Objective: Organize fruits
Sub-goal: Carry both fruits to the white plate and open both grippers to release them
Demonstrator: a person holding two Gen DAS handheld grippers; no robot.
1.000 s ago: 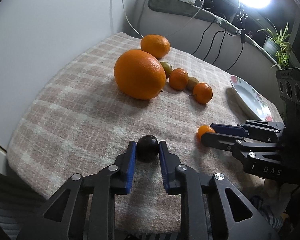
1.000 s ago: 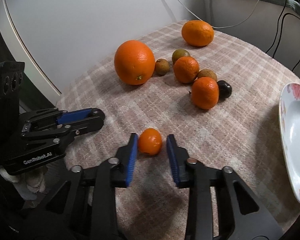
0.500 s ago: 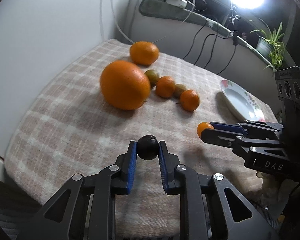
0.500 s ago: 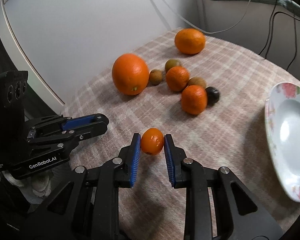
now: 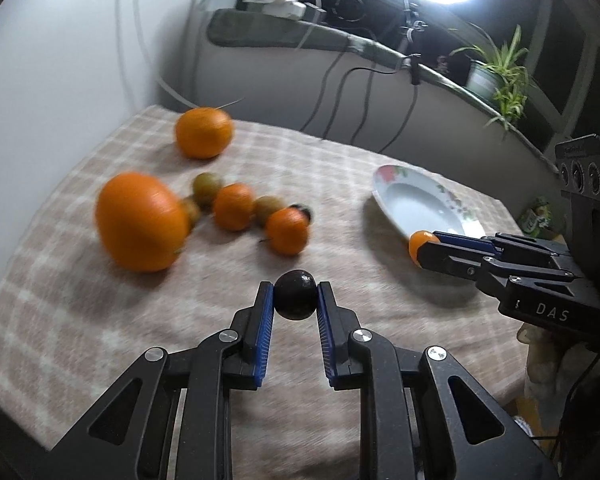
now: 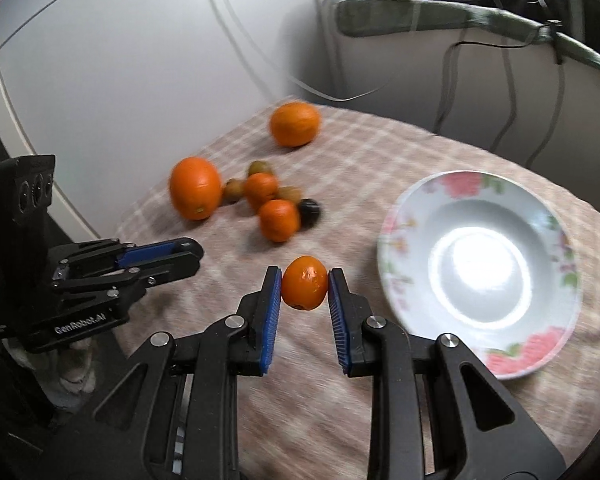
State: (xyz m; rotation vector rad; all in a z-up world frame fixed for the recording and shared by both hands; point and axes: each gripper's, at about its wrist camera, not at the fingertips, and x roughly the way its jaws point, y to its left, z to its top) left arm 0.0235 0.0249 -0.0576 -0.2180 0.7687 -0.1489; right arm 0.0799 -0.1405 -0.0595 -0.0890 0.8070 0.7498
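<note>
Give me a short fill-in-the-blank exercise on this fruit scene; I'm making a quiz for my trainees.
1. The left gripper is shut on a small ____ fruit.
2. The right gripper is shut on a small ____ fruit.
3. The flowered plate holds ____ fruit.
4. The plaid cloth carries ____ big oranges, apart from the smaller fruit.

Missing words: dark; orange; no; two
</note>
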